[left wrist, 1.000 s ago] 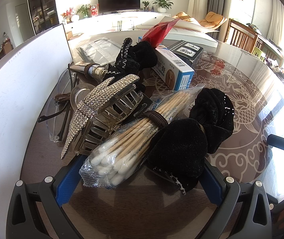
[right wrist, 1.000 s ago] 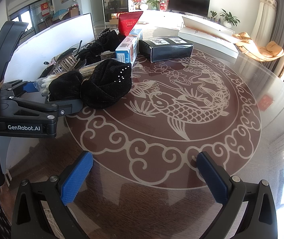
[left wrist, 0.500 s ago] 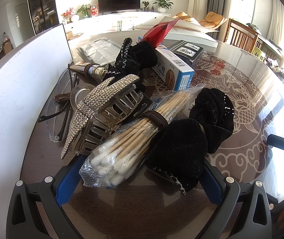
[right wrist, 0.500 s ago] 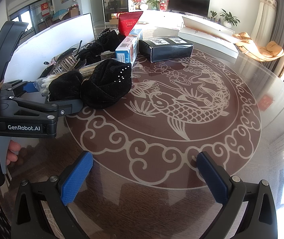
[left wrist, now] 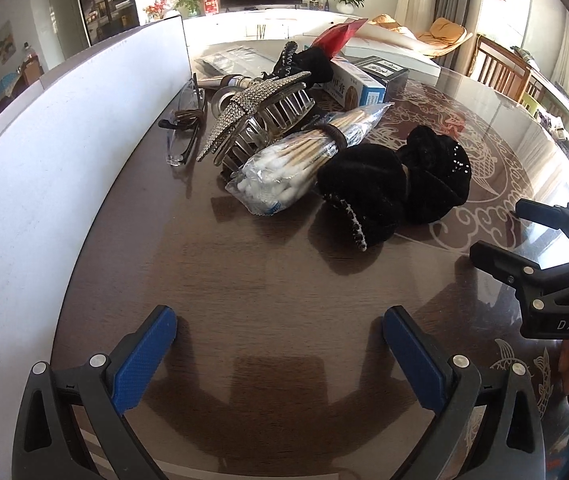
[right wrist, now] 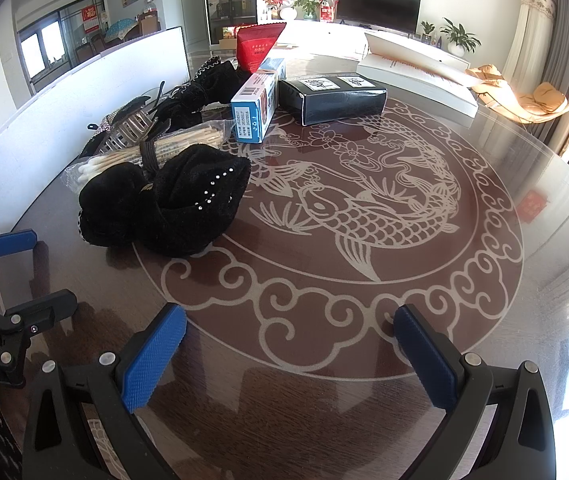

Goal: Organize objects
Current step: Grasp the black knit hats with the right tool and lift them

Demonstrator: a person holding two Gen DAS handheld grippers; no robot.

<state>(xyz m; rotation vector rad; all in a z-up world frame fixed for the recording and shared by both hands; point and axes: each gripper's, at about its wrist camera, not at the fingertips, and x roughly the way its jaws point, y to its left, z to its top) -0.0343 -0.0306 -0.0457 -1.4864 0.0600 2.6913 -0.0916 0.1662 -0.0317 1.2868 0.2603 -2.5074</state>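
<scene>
Glinting rhinestone hair clip [left wrist: 256, 92], fuzzy velvet scrunchie [left wrist: 394, 190]

**Right gripper hovering wide over the fish table**

The right gripper [right wrist: 290, 354] is hanging above the table [right wrist: 364, 300], jaws standing wide apart with nothing between them. The left gripper [right wrist: 8, 280] is showing at the left edge, just short of a black scrunchie [right wrist: 168, 204]. A swab bag [right wrist: 148, 154] is lying behind the scrunchie, touching it, with a hair claw [right wrist: 124, 134] beyond. Farther back, a blue box [right wrist: 256, 106] is sitting just beside a black box [right wrist: 332, 96]. A white board [right wrist: 84, 104] is standing along the left.
</scene>
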